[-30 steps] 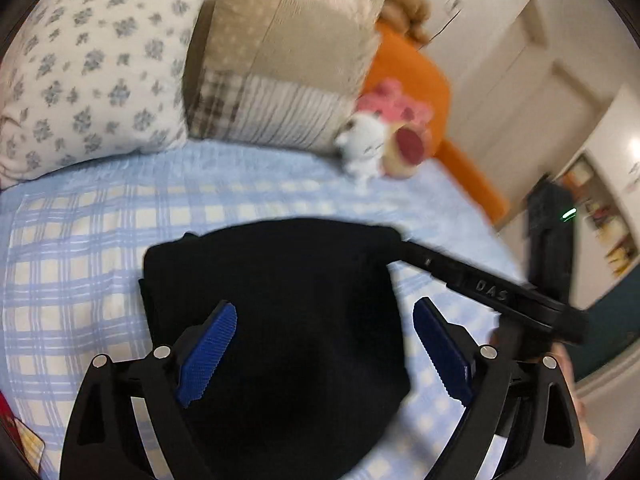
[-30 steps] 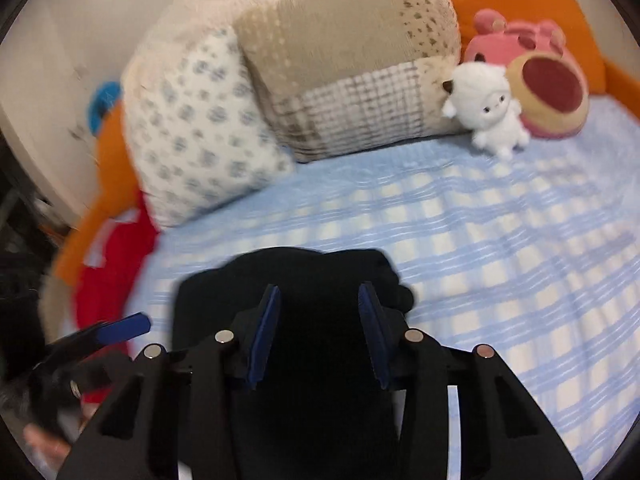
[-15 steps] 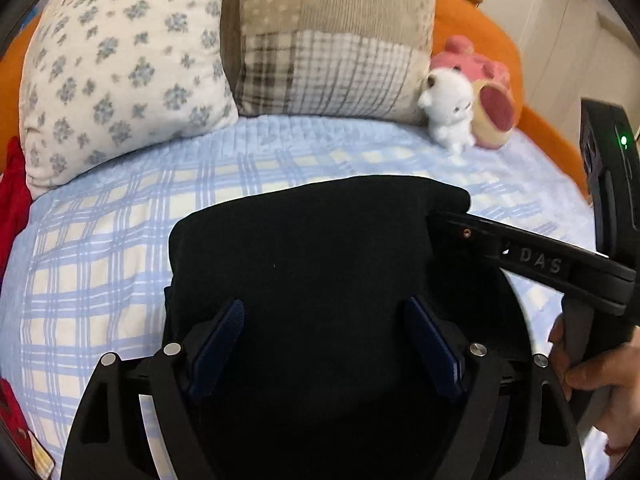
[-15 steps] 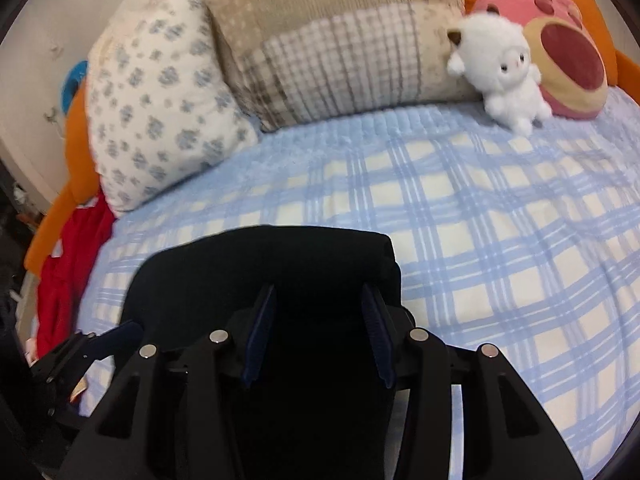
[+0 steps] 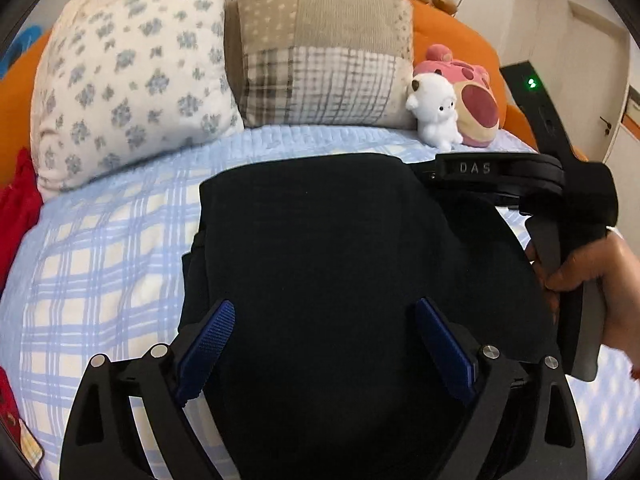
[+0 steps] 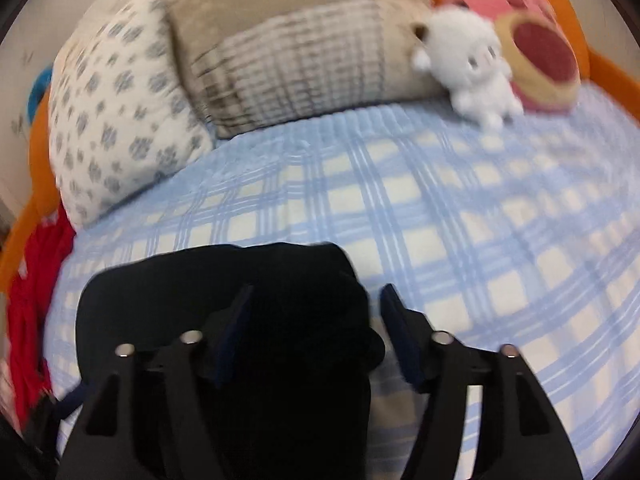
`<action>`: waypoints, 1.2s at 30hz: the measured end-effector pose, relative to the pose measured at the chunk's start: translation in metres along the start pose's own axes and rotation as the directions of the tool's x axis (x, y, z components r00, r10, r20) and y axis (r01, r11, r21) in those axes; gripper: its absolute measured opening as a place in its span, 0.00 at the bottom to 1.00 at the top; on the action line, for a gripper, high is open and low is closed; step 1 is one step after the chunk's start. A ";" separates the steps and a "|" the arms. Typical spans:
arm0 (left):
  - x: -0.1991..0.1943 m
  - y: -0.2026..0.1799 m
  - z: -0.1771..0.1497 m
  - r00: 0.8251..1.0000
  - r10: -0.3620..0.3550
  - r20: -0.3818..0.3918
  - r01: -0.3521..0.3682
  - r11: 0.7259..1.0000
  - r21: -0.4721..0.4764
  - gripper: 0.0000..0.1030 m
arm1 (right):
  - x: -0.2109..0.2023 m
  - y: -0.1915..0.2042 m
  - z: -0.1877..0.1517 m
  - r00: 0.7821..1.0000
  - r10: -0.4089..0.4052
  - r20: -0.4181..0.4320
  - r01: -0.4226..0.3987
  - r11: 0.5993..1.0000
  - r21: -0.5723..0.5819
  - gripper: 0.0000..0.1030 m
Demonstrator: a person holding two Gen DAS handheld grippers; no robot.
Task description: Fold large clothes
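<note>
While both pairs of tongs point down at the bed, the left tongs (image 5: 320,344) stand spread wide and are opening, their blue pads (image 5: 206,348) apart over the folded black garment (image 5: 340,248) with the cloth showing between them but not pinched; they are released. The right tongs (image 6: 316,332) are also opening: the black cloth lies between the pads, the left pad against or just beside its dark bulk, the right pad (image 6: 400,336) clear of it over the sheet, so nothing is clamped. That view is blurred.

The garment lies as a compact dark block on the blue-and-cream checked sheet (image 5: 100,264), near the front middle of the bed. In the left wrist view its far edge runs fairly straight, its left side shows a stepped edge of layers, and its right side passes under the black body of the right tool, which a hand (image 5: 592,280) grips by the handle.

Open sheet spreads to the left of the garment and beyond it toward the headboard end. That room ends at a flowered pillow (image 5: 132,80) and a patchwork beige pillow (image 5: 324,52), with a white plush toy (image 5: 434,116) and a pink plush (image 5: 472,108) beside them on the right. In the right wrist view a broad stretch of bare sheet lies to the right of the garment. Red fabric (image 6: 32,292) hangs at the bed's left edge.
</note>
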State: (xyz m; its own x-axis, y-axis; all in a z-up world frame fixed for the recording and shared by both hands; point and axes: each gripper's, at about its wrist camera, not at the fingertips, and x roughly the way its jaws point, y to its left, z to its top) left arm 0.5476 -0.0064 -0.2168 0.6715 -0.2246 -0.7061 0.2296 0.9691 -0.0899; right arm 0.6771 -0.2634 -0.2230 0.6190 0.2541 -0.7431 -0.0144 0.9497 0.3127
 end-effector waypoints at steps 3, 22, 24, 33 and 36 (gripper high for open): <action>-0.005 0.003 0.003 1.000 -0.019 -0.014 0.019 1.000 -0.024 0.90 | -0.013 -0.017 0.000 0.996 0.086 0.013 -0.087 0.994 0.068 0.68; -0.037 -0.010 -0.029 0.943 -0.300 -0.144 0.267 0.941 -0.209 0.81 | -0.088 0.002 -0.109 0.985 0.161 -0.069 -0.171 0.967 -0.188 0.02; -0.048 -0.006 -0.026 0.944 -0.305 -0.125 0.268 0.931 -0.249 0.80 | -0.098 0.009 -0.107 0.986 0.151 -0.073 -0.162 0.967 -0.198 0.07; -0.099 0.056 -0.080 0.881 -0.472 -0.020 0.338 0.659 -0.672 0.97 | -0.159 -0.053 -0.133 0.809 0.584 -0.064 -0.529 0.771 0.354 0.90; -0.085 0.051 -0.106 0.863 -0.501 -0.060 0.309 0.619 -0.722 0.97 | -0.136 -0.058 -0.157 0.777 0.619 -0.119 -0.493 0.714 0.498 0.89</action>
State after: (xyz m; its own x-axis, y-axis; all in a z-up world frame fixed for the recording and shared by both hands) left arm 0.4278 0.0732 -0.2355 0.4221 -0.6735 -0.6068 -0.1589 0.6040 -0.7810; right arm 0.4706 -0.3245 -0.2329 0.3784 0.8067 -0.4539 0.0757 0.4618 0.8837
